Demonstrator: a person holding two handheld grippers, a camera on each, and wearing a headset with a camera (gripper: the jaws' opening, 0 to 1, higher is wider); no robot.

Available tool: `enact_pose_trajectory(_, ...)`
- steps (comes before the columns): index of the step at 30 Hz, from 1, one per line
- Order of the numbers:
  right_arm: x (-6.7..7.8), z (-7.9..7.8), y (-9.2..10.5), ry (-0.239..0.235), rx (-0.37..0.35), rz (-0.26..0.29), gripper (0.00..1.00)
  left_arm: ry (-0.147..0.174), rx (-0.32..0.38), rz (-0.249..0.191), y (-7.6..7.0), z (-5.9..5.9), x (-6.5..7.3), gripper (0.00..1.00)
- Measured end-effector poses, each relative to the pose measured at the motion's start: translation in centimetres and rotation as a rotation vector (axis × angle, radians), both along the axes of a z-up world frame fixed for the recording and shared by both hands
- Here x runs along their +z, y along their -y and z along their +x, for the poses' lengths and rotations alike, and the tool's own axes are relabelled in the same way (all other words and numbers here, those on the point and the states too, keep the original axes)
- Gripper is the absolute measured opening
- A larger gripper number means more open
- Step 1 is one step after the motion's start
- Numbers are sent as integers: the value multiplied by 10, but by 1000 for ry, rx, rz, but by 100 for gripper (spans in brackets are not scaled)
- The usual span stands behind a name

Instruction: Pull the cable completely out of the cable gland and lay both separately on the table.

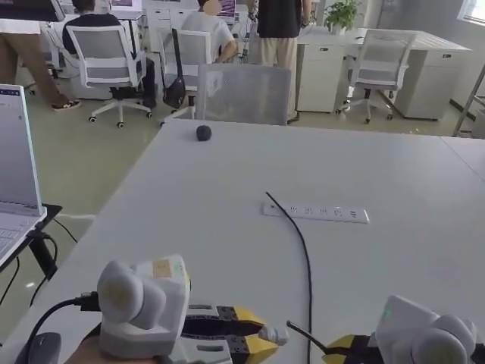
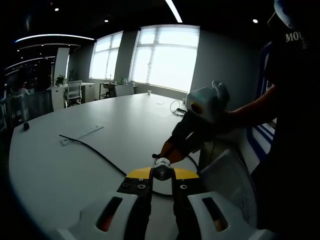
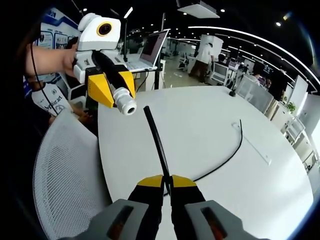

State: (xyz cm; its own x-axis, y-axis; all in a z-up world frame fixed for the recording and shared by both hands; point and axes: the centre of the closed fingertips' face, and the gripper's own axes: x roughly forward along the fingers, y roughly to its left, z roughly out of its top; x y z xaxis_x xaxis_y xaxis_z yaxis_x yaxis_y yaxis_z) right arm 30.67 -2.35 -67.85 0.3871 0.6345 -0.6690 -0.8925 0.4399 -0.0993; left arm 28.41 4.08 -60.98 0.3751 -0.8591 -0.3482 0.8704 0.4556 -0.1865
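Note:
My left gripper [image 1: 258, 337] is at the near table edge, shut on a white cable gland [image 1: 271, 334] that pokes out past its yellow jaws. Just to its right, my right gripper [image 1: 342, 350] is shut on a black cable [image 1: 305, 258]. The cable's free end points at the gland with a small gap between them. In the right gripper view the cable [image 3: 157, 142] rises from my right gripper [image 3: 169, 181] toward the gland [image 3: 126, 102] in the left gripper [image 3: 119, 95]. In the left gripper view the gland [image 2: 161, 172] sits between the jaws, with the right gripper [image 2: 167, 151] just beyond.
A white power strip [image 1: 316, 213] lies mid-table beside the cable's far end. A small dark round object [image 1: 203, 133] sits near the far edge. A laptop [image 1: 15, 167] stands at left. A grey chair [image 1: 242, 92] is behind the table, and people stand and sit beyond.

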Motion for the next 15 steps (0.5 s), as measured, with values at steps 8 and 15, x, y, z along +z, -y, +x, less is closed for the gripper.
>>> enact_pose_trajectory(8,13,16,-15,3,-3,20,0,11,9,34,-15,-3,-17,15)
enact_pose_trajectory(15,20,34,-39,0,21,26,0,9,20,52,-32,-8,-42,15)
